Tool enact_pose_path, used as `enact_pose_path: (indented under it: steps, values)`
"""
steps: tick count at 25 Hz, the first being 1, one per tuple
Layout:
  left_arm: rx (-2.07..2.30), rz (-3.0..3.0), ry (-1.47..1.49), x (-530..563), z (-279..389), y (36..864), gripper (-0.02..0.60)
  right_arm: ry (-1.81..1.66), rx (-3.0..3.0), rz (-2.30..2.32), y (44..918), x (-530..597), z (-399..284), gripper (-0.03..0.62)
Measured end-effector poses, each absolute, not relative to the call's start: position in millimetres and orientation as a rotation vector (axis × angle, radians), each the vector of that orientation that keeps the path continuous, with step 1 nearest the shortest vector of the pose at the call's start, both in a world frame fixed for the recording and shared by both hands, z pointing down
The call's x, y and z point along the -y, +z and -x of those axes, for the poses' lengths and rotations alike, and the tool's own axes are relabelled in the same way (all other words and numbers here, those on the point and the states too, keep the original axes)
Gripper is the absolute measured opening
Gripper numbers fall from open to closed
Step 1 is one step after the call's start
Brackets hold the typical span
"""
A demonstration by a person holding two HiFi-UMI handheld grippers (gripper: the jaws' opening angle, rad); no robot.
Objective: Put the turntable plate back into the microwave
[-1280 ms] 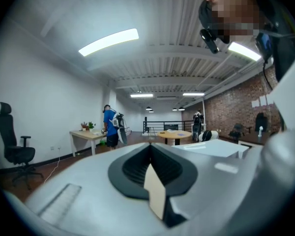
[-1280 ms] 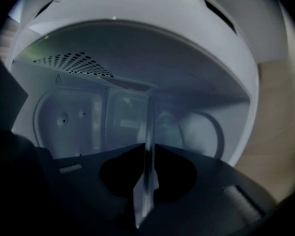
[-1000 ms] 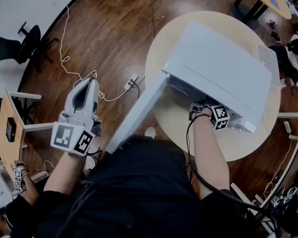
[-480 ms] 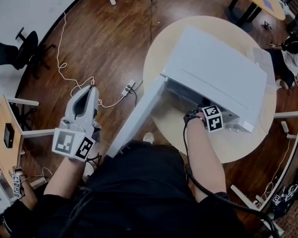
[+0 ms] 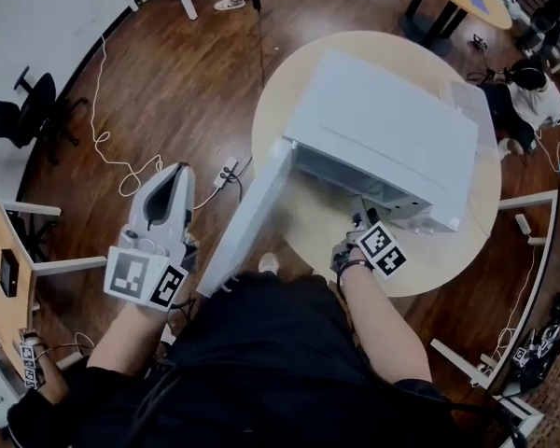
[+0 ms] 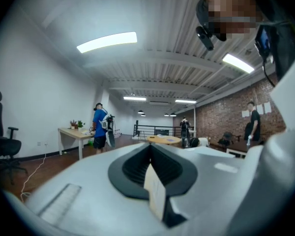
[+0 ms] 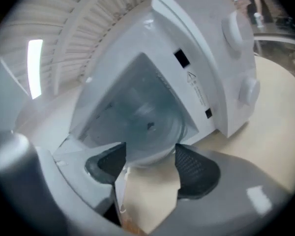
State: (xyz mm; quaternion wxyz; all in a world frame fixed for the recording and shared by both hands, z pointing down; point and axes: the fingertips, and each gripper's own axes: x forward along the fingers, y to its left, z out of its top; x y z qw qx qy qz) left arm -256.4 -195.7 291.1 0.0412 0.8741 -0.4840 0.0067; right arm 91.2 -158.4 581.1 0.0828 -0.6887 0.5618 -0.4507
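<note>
A white microwave [image 5: 383,133] stands on a round table [image 5: 448,259], its door [image 5: 247,222] swung wide open toward me. In the right gripper view the glass turntable plate [image 7: 147,119] lies flat on the floor of the microwave's cavity. My right gripper [image 7: 150,162] is open just outside the cavity mouth, pointing down into it, with nothing between its pads. In the head view that right gripper [image 5: 362,222] sits in front of the opening. My left gripper [image 5: 178,172] is held out over the floor left of the door, shut and empty; the left gripper [image 6: 150,146] points level into the room.
The open door spans the space between my two hands. A cable and power strip [image 5: 226,171] lie on the wooden floor. A small side table [image 5: 5,259] and an office chair [image 5: 28,110] stand at the left. People sit at the far right [image 5: 527,91].
My right gripper has drawn back out of the microwave's cavity toward me, rolling as it came. The left gripper has shifted only slightly.
</note>
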Motion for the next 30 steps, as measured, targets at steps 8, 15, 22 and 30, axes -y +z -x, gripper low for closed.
enact_pose_path:
  steps: [8, 15, 22, 30]
  values:
    - [0.897, -2.651, -0.159, 168, 123, 308, 0.008, -0.264, -2.619, 2.026, 408, 99, -79, 0.197]
    - [0.926, -2.705, 0.127, 157, 39, 415, 0.008, -0.356, -2.286, 2.266, 406, 67, -140, 0.0]
    - [0.993, -2.775, 0.209, 161, 35, 416, 0.008, -0.272, -2.147, 2.382, 406, 56, -184, 0.0]
    - [1.028, -2.781, 0.247, 175, 41, 415, 0.008, -0.217, -2.166, 2.357, 403, 70, -186, 0.0]
